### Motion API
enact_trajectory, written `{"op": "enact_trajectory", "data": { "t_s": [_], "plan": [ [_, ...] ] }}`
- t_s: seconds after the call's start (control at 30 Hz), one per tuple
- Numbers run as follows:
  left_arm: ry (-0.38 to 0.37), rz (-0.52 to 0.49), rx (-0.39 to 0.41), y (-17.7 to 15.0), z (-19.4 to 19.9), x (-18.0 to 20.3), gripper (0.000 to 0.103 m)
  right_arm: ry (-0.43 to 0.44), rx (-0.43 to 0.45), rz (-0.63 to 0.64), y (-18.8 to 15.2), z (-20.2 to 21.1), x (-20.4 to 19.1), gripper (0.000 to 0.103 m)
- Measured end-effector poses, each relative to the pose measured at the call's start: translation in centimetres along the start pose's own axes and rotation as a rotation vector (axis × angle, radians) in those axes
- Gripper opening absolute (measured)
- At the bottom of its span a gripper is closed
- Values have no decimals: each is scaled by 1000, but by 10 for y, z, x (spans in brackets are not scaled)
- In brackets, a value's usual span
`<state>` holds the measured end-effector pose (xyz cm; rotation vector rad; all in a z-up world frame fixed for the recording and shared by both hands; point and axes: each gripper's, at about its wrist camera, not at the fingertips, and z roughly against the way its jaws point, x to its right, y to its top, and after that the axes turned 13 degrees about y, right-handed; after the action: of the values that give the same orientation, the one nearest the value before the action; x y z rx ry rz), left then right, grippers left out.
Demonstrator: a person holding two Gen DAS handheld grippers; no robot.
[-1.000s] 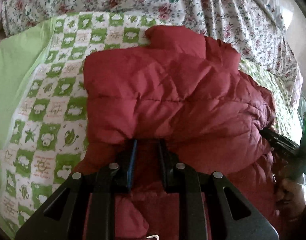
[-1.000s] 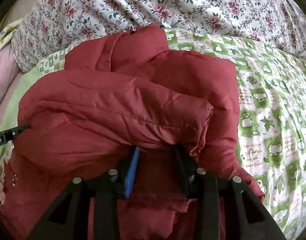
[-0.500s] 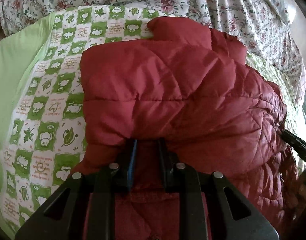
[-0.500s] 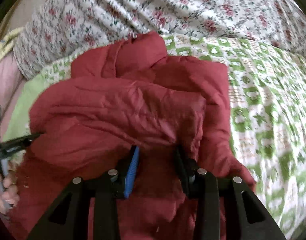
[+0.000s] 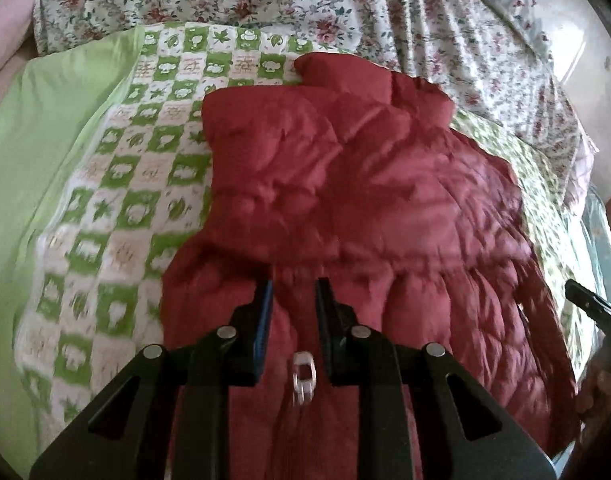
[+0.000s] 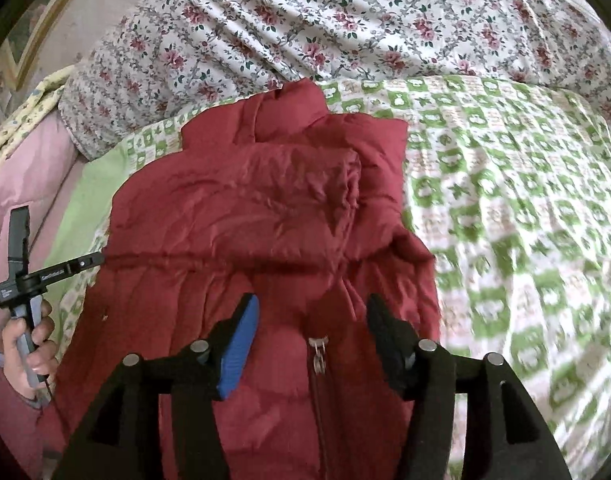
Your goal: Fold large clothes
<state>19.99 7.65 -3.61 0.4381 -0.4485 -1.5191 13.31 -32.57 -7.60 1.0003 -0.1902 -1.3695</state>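
Opening its jaws, the right gripper [image 6: 311, 326] has let go of the red jacket [image 6: 265, 208]; the left gripper [image 5: 292, 294] stays nearly clenched, apparently empty, fold laid.

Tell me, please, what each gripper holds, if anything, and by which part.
Right gripper: nothing; its jaws are opening above the red jacket. Left gripper: nearly closed at the jacket's waist seam; a pinch cannot be told.
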Motion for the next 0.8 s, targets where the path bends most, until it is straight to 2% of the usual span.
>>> {"op": "enact_trajectory", "data": {
  "t_s": [0.37,0.8],
  "plan": [
    [-18,0,-25,-59,45,-18,23,-15,-3,18,-43,47,-4,71],
    [-18,55,-56,-122,75,-47,29,-63,-57,-70,-100,75,18,76]
  ]
}}
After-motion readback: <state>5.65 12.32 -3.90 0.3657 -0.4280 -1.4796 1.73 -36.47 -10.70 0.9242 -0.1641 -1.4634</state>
